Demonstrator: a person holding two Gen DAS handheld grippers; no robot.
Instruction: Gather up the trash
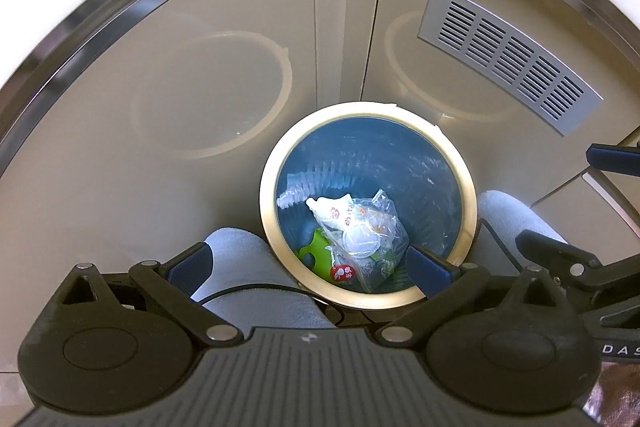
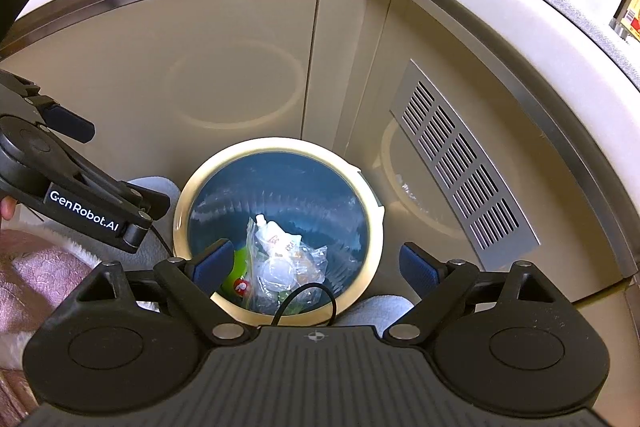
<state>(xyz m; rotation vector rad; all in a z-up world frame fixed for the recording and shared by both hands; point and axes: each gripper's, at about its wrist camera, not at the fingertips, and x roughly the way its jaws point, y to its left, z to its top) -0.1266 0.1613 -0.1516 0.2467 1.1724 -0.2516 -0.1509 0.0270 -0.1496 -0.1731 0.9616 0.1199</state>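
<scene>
Both the left gripper (image 1: 308,267) and right gripper (image 2: 316,263) are hanging wide open and empty over the bin (image 1: 469,201). Inside the bin, a clear plastic bag (image 1: 370,235) is lying on a green wrapper (image 1: 318,247).

Crumpled plastic wrappers (image 1: 362,235) inside blue bin (image 1: 420,155)

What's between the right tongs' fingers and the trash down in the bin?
Only a black cable loop crosses over the trash inside the bin, below the open right tongs, in the right wrist view.
</scene>
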